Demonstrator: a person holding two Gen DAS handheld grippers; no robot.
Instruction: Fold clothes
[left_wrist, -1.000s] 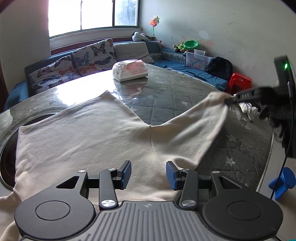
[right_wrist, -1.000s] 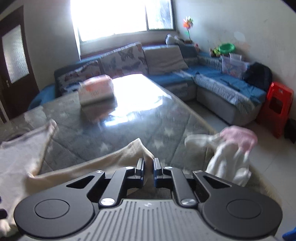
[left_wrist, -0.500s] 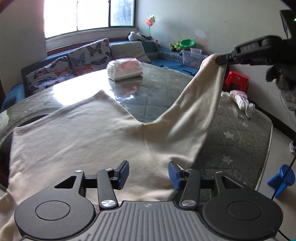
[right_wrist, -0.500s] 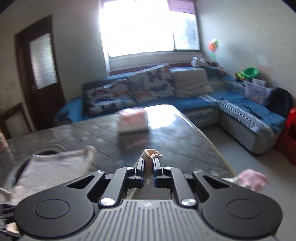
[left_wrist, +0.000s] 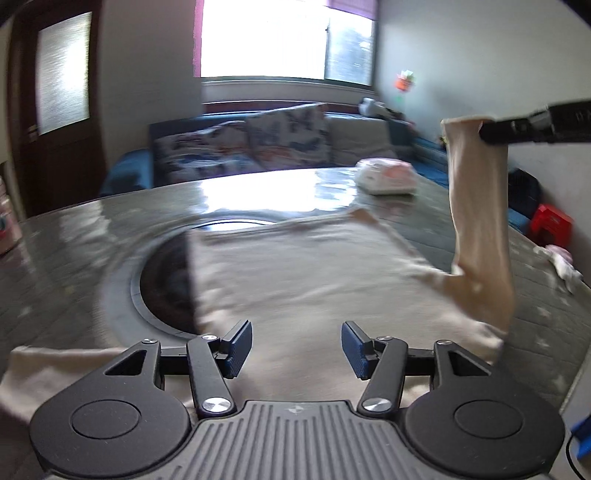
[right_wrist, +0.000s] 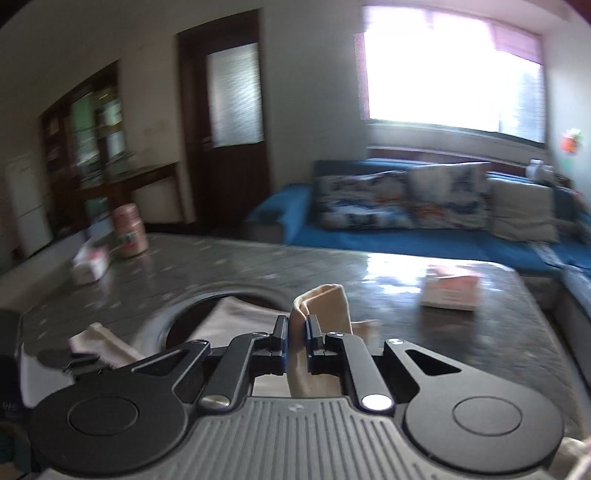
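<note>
Backlit daylight, motion-smeared fisheye views
The window (left_wrist: 284, 40) blows out white and glares off the bench (left_wrist: 258, 192); the room stays dim, edges bend and darken, distant furniture smears

— What's the room like from where I'm steering?

— I see 1 bright window (right_wrist: 450, 77) washing out the far wall, a blue sofa (right_wrist: 369, 236) under it with 2 butterfly-print cushions (left_wrist: 251, 147) and a plain one.

— And on the left?

— I see a dark wooden door (right_wrist: 225, 122) with a frosted pane, and shelves (right_wrist: 92, 140) beside it. A red stool (left_wrist: 552, 223) stands by the right wall.
</note>
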